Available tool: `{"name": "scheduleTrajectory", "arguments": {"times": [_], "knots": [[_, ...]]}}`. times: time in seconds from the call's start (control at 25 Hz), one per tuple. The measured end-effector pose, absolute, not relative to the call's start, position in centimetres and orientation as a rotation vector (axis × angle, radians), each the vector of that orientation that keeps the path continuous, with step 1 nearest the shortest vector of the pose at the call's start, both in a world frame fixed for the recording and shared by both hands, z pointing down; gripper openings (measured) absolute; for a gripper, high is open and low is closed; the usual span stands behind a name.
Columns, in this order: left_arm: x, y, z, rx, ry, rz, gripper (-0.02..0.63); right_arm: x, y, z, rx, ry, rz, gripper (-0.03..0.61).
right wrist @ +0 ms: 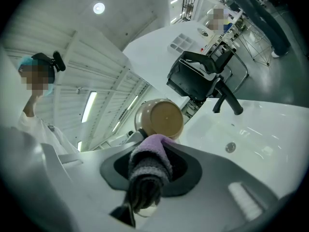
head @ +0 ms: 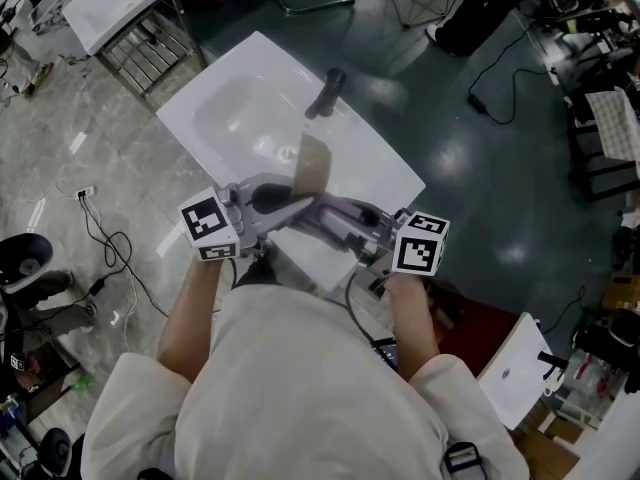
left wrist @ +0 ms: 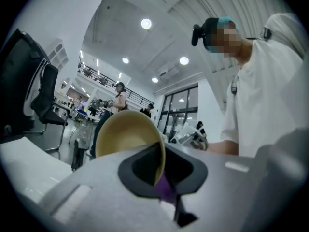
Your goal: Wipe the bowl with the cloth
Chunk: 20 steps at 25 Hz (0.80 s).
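A tan bowl is held tipped on its side above the white sink. My left gripper is shut on the bowl's rim, and the bowl's pale inside faces that camera. My right gripper is shut on a purple and grey cloth, bunched between its jaws. In the right gripper view the bowl's underside sits just beyond the cloth, which reaches the bowl's edge. A bit of purple cloth shows behind the rim in the left gripper view.
A black faucet stands at the sink's far side, with the drain in the basin. A second white sink on a metal stand is at the upper left. Cables lie on the floor at left. An office chair stands beyond.
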State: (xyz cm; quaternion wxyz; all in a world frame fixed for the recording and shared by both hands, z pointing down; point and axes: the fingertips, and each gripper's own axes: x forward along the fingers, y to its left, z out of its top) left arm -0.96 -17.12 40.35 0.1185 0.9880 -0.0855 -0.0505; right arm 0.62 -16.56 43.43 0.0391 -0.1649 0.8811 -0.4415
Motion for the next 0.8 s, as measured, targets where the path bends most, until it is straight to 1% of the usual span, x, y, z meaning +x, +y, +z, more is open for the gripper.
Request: {"name": "scheduleTrajectory", "arguments": {"times": [0.08, 0.28, 0.56, 0.8], "knots": [[-1.1, -17.5, 41.3, 2.890, -0.282, -0.086, 0.009, 0.3, -16.2, 42.8, -0.495, 2.707, -1.334, 0.098], [-1.2, -17.7, 42.8, 2.861, -0.299, -0.047, 0.008, 0.7, -16.1, 42.1, -0.535, 2.780, -1.266, 0.100], [0.0, -15.9, 45.5, 2.882, -0.226, 0.145, 0.008, 2.0, -17.2, 39.5, -0.645, 2.818, -1.122, 0.098], [0.7, -13.9, 45.4, 2.890, -0.126, 0.151, 0.009, 2.2, -18.4, 38.7, -0.818, 2.984, -0.919, 0.099]]}}
